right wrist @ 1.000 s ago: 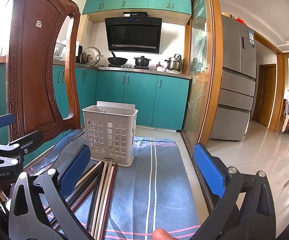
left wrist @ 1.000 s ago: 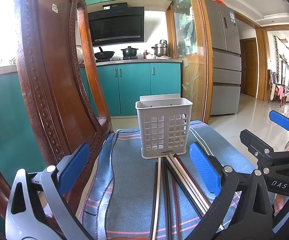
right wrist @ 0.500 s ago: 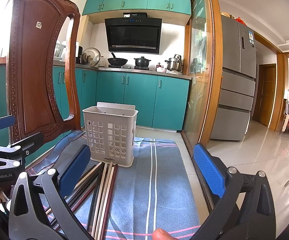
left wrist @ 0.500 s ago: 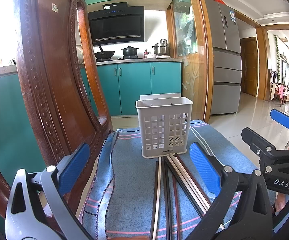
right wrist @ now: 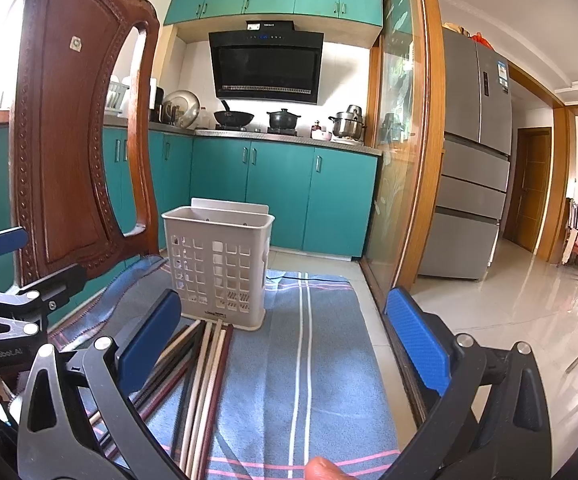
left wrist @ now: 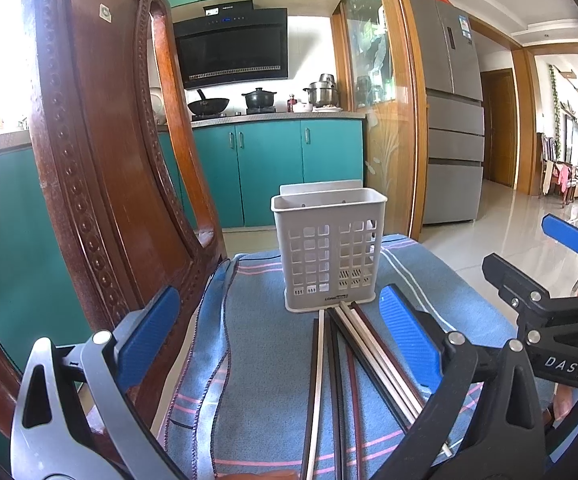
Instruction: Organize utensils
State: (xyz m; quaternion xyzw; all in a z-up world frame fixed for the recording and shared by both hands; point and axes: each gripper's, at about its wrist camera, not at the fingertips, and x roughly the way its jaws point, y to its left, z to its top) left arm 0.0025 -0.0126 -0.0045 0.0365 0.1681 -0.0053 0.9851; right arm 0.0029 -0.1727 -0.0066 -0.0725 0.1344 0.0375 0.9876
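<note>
Nearby, wooden chair [left wrist: 89,160] left of holder [left wrist: 329,252], chopsticks [left wrist: 345,360]

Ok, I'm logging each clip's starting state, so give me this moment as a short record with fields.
surface: blue striped cloth
holder: white perforated utensil basket, upright on the cloth, nothing visible sticking out of it
utensils: chopsticks, dark and pale, lying flat with their far ends at the basket's base
left gripper: open, holding nothing
right gripper: open, holding nothing
beside the cloth: carved wooden chair back
</note>
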